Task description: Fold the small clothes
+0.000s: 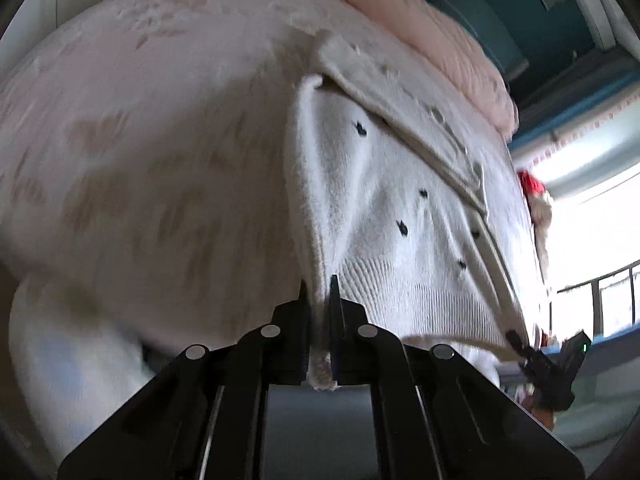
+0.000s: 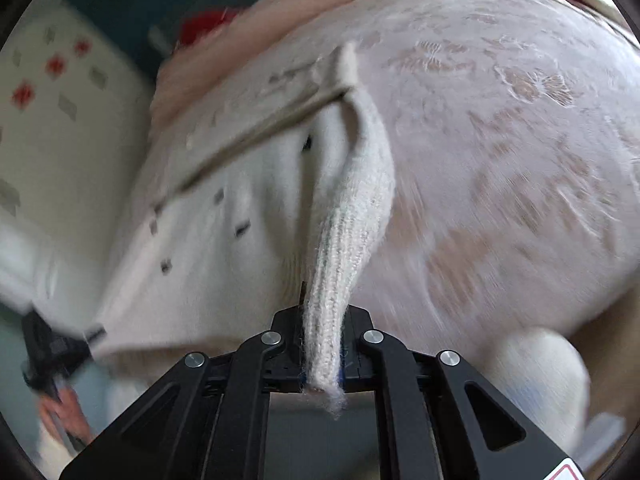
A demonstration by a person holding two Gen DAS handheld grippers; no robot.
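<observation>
Left tool (image 1: 319, 286) pinches ribbed hem corner of white cardigan (image 1: 384, 208); right tool (image 2: 323, 312) pinches opposite hem corner. Cardigan lies on pink patterned bedspread (image 1: 140, 140), near edge raised. Risks: thin knit slipping from narrow grips, uneven pull skewing fold. Cardigan: fluffy, dark-flecked, beige button placket, lightly creased.

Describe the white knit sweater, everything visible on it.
The white knit sweater looks soft and fuzzy, with small dark flecks, a ribbed hem and a beige band running diagonally across it. It lies spread on the pale floral bedcover, its near edge raised. The left gripper is shut on one fold of that edge; the right gripper is shut on a ribbed strip of it.
</observation>
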